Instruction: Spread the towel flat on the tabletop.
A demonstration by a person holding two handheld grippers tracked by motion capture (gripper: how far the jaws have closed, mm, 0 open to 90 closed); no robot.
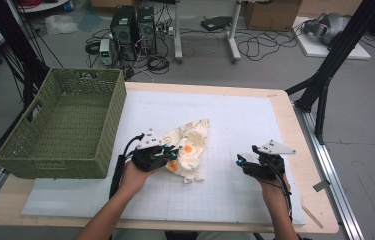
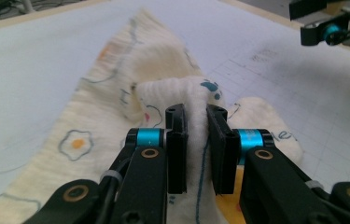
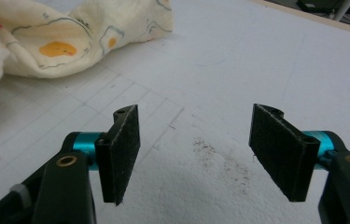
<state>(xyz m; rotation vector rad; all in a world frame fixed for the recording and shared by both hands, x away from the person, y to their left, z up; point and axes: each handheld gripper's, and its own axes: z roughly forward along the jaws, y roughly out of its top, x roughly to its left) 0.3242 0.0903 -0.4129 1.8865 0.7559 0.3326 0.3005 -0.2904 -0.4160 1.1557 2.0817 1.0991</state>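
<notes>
Left gripper [image 2: 196, 126] pinches the egg-print cloth [image 2: 116, 93]; its lettering is unreadable.

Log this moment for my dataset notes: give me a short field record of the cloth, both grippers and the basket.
cloth: cream printed fabric, crumpled on the white gridded mat
left gripper: jaws pinch a raised fold of the cloth
right gripper: jaws wide apart, nothing between them, over bare mat to the cloth's right
basket: green woven rectangular basket, at the table's left edge, nothing visible inside
contact: cloth and basket apart
</notes>
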